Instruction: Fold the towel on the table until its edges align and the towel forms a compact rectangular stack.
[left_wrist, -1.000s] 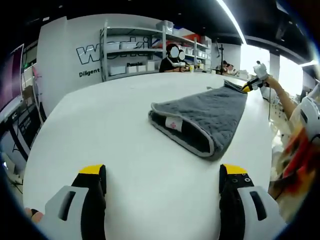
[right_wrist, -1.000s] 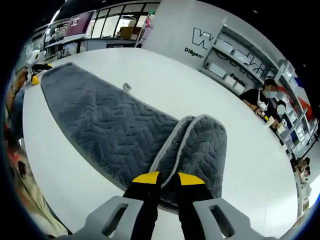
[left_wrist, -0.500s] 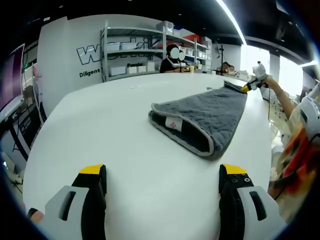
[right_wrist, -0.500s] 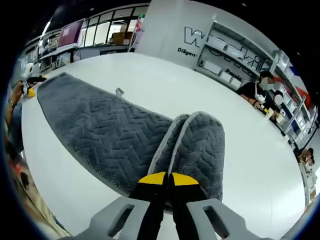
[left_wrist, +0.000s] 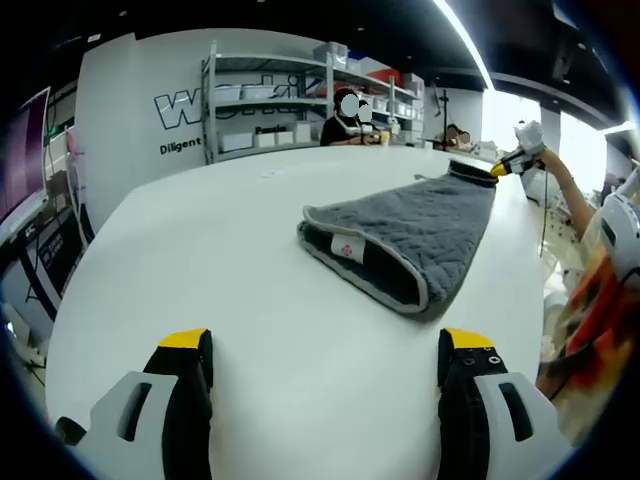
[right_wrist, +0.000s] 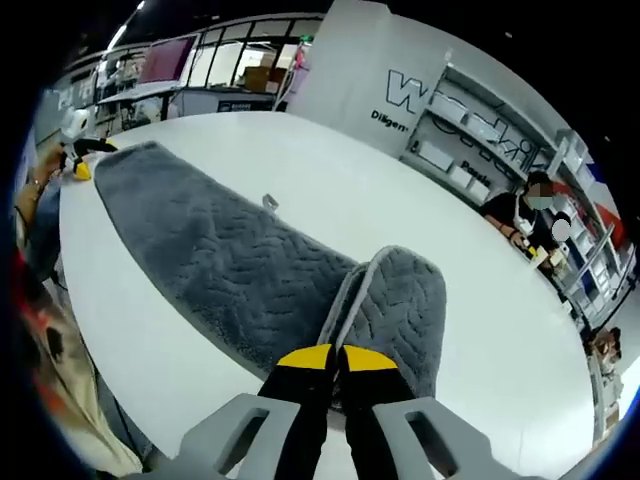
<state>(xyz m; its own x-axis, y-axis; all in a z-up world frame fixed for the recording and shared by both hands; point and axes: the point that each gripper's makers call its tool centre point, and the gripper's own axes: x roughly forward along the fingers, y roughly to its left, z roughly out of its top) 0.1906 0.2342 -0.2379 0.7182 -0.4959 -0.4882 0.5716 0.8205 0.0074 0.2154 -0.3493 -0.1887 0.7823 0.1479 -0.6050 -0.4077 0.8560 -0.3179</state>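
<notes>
In the left gripper view, the left gripper (left_wrist: 325, 365) is hovering with jaws apart over the round white desk (left_wrist: 220, 260); the grey quilted towel (left_wrist: 410, 235) is lying toward its far right edge. In the right gripper view, the right gripper (right_wrist: 335, 357) is clamping the towel's (right_wrist: 230, 270) folded end.

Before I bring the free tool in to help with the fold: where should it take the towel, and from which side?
Judging by its pose, the left tool should take the towel at its grey-edged corner facing it, coming straight ahead: that end lies doubled with a gaping border.
</notes>
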